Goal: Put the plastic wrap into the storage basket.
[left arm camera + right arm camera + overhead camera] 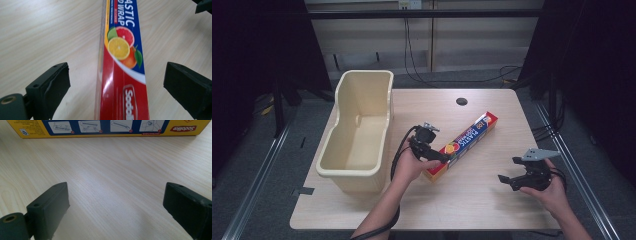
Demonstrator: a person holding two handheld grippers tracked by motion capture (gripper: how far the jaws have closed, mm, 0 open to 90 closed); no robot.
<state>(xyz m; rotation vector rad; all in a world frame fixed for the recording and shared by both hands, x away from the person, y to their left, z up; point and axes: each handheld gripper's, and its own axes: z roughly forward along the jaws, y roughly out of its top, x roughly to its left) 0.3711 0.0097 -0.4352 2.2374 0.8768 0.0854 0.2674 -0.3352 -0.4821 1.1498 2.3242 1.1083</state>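
The long plastic wrap box [463, 145] lies flat on the wooden table [492, 200], slanted, w/ its far end pointing to the far right corner and its near end toward the middle of the near edge. The left gripper [443, 158] is right at that near end. In the left gripper view the box [122, 75] runs straight up between the two black jaws, which stand wide open w/ a gap on both sides (no pad touches it), so nothing is held. The right gripper [507, 181] sits near the right part of the near edge, apart from the box. Its jaws are wide open too, w/ bare table [105, 195] between them and the yellow side of the box [107, 128] farther ahead. A cream tub [357, 135] stands along the left edge, just beside the left hand [409, 167].
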